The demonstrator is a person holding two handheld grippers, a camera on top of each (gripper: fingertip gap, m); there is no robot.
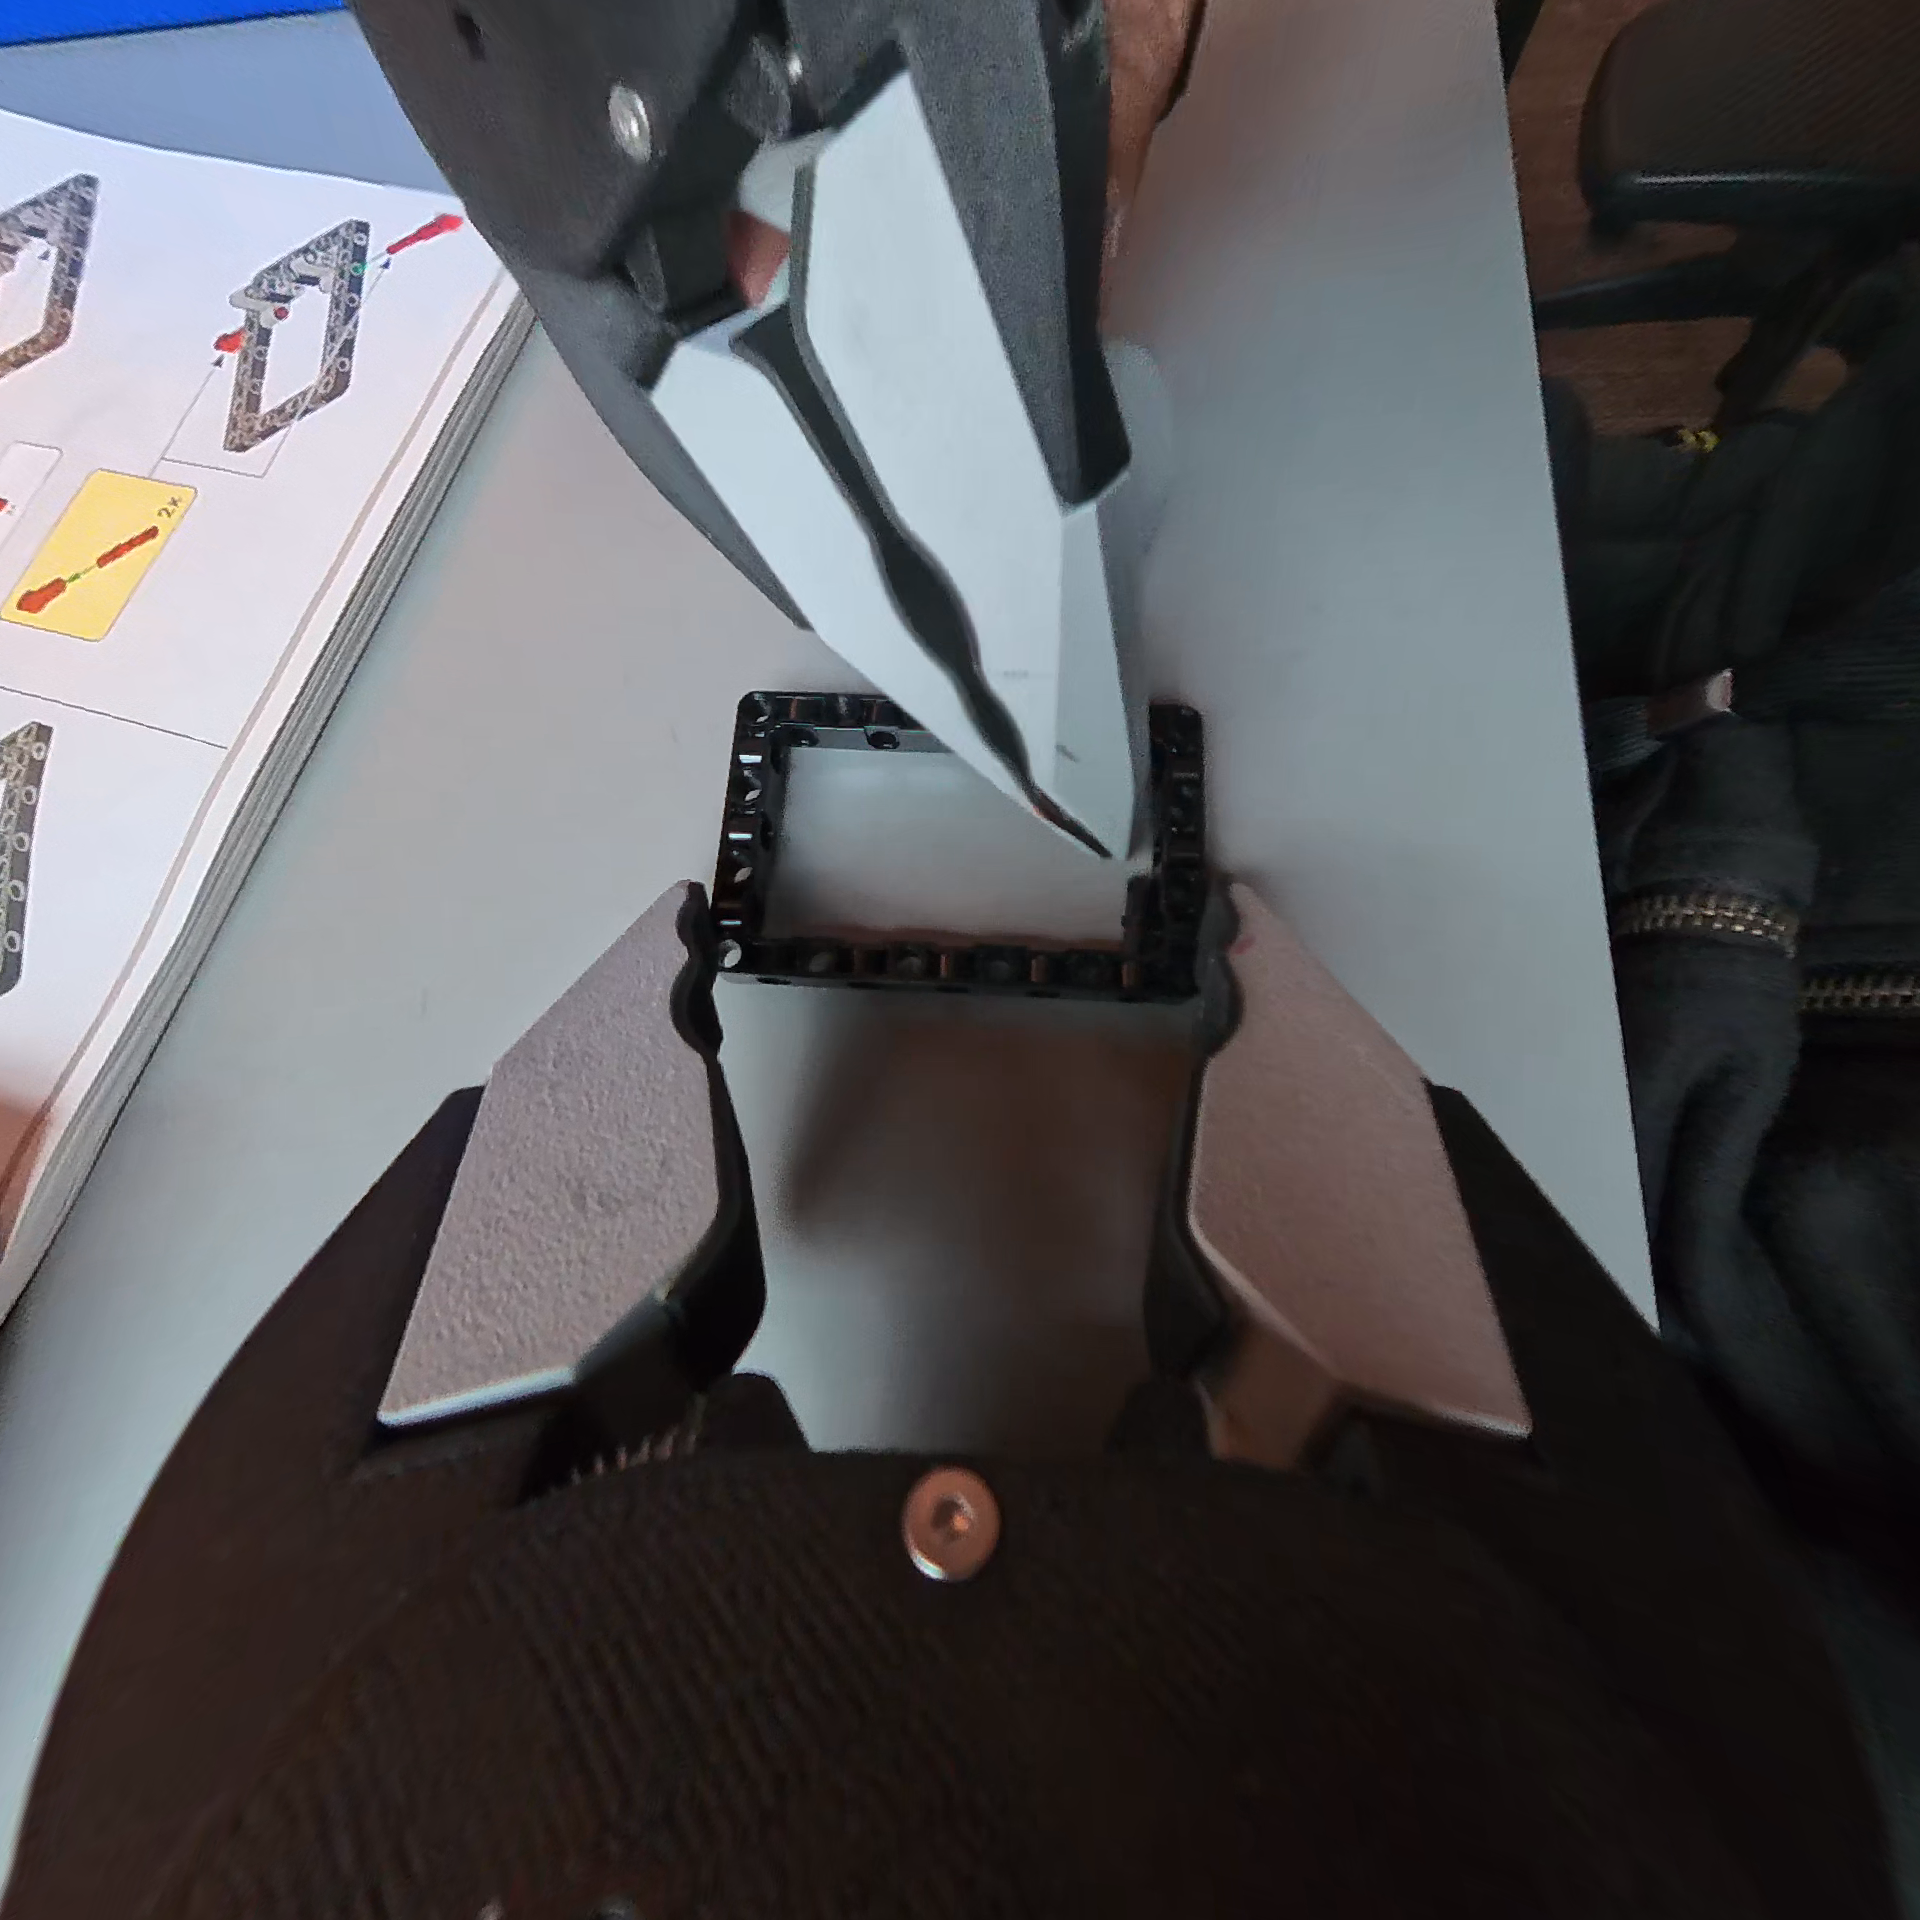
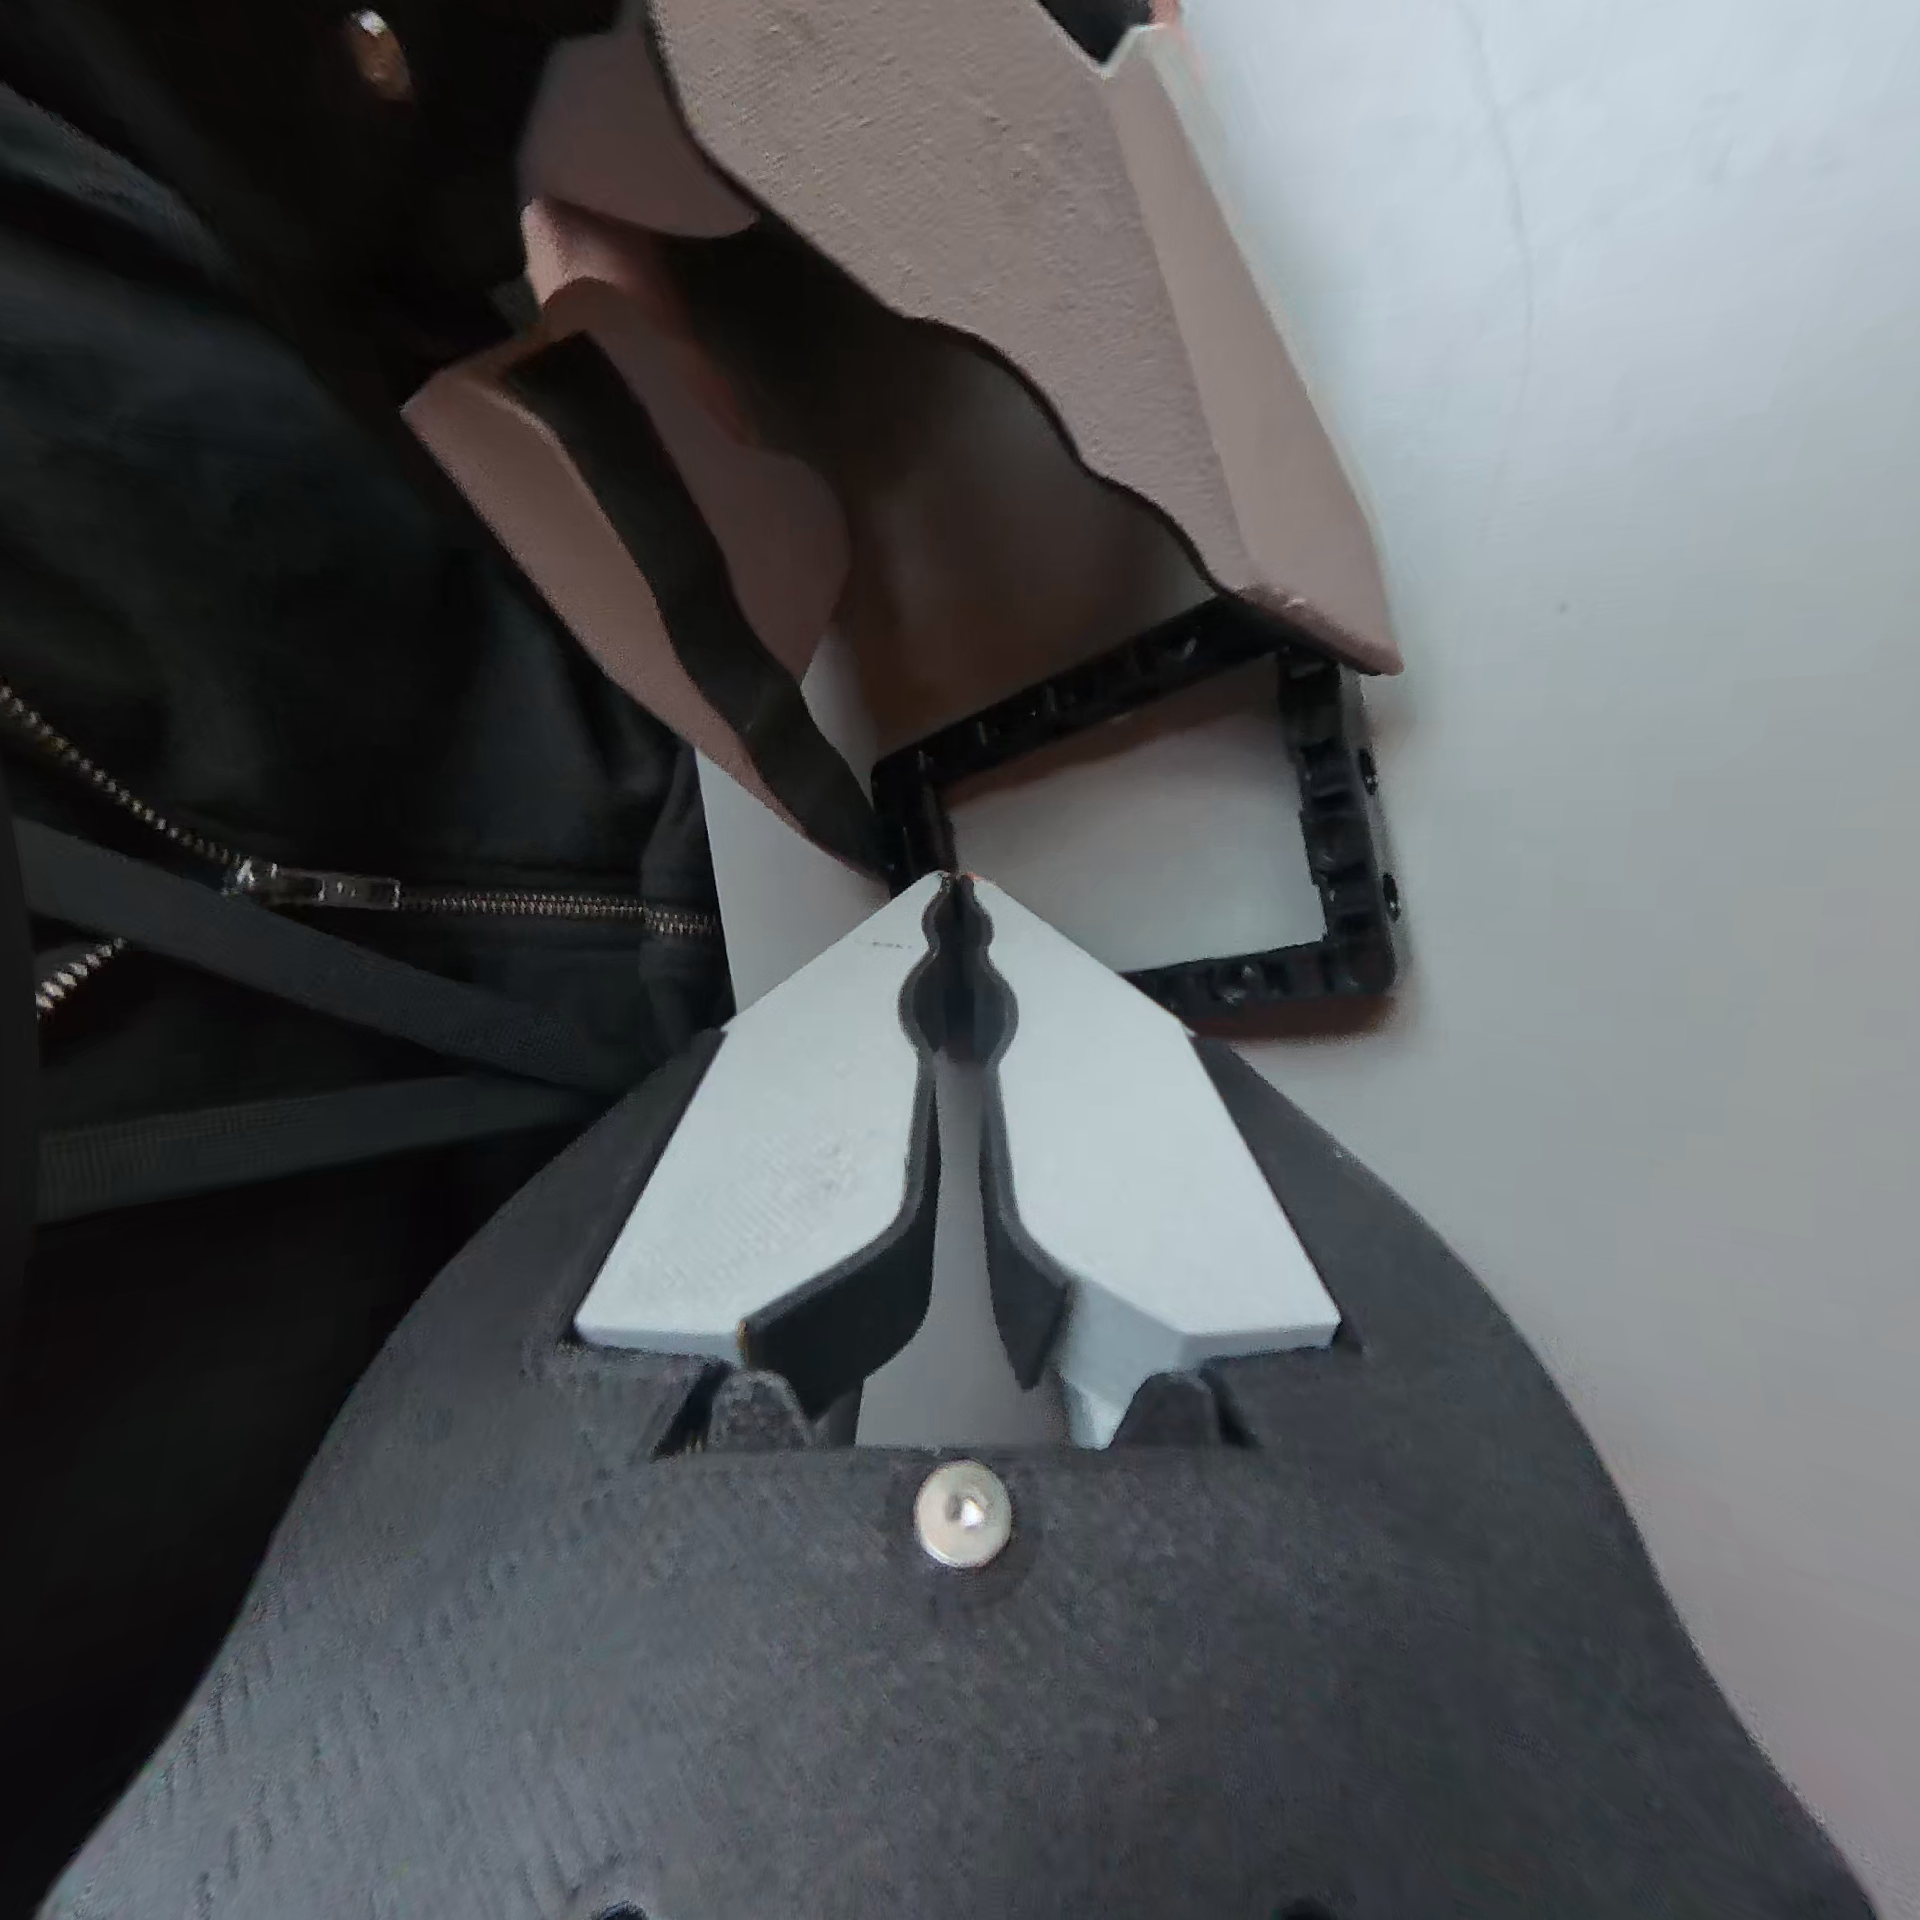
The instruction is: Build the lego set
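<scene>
You are early in the build. The only assembled thing in sight is the black frame [image 1: 961, 847], a square of holed beams lying flat on the white bench [image 1: 520, 831] close to its near edge. Your left tool [image 1: 961, 940] grasps it across its width, one finger on each outer side of the nearest beam. Your right tool [image 2: 951, 883] comes in from above with its tips pressed together, down at the frame's right-hand beam; something tiny and reddish may sit between those tips, but it is too small to tell for certain.

The instruction booklet [image 1: 208, 520] lies open to the left, its drawings showing red pins going into such a frame. No pin is seen seated in the frame yet, so by my judgement the pinning and everything after it are left.
</scene>
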